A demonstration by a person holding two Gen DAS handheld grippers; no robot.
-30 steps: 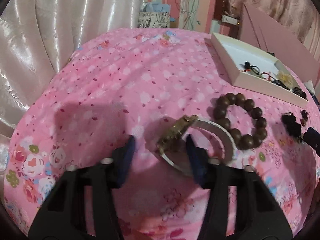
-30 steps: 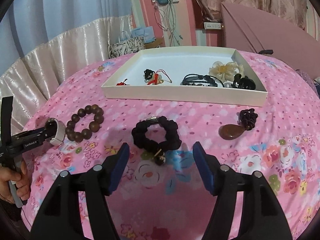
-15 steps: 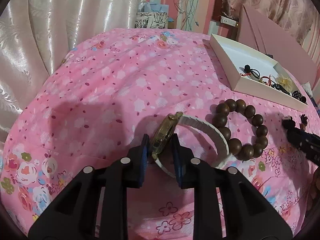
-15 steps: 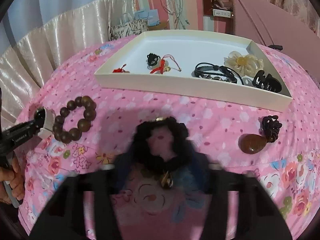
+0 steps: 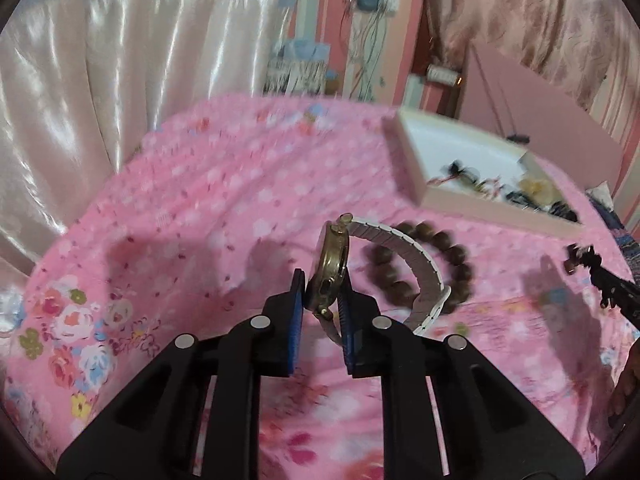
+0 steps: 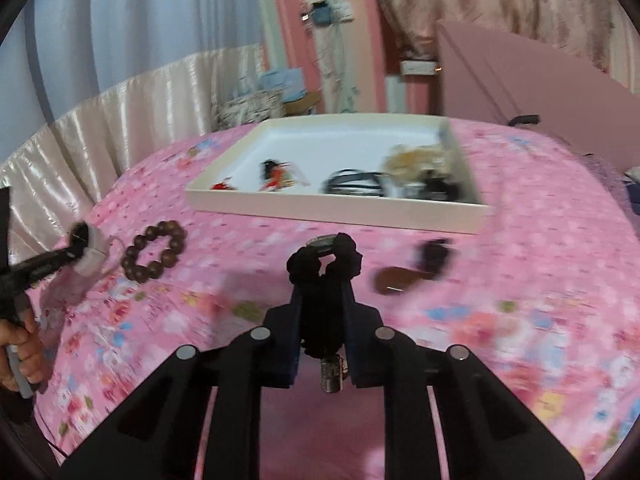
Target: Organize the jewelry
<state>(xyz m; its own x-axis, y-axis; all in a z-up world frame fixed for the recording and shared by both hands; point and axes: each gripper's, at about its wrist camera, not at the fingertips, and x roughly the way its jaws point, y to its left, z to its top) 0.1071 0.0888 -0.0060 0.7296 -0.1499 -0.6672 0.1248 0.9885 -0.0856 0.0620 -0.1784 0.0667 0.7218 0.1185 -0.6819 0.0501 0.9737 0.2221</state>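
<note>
My left gripper (image 5: 322,280) is shut on a gold watch (image 5: 333,264) with a white band (image 5: 416,256) and holds it lifted above the pink floral cloth. It also shows in the right wrist view (image 6: 90,250) at the far left. My right gripper (image 6: 323,284) is shut on a black bead bracelet (image 6: 326,264) with a small charm hanging under it, raised off the cloth. A white tray (image 6: 340,212) with several jewelry pieces sits behind; it shows in the left wrist view (image 5: 416,176) at the right.
A brown wooden bead bracelet (image 6: 154,250) lies on the cloth, also in the left wrist view (image 5: 460,256). A brown pendant with a dark knot (image 6: 404,276) lies right of my right gripper. A pink lid (image 6: 520,80) leans behind the tray. Curtains hang at the left.
My left gripper closed on the watch and lifted it. My right gripper moved forward, closed on the black bracelet and raised it off the cloth.
</note>
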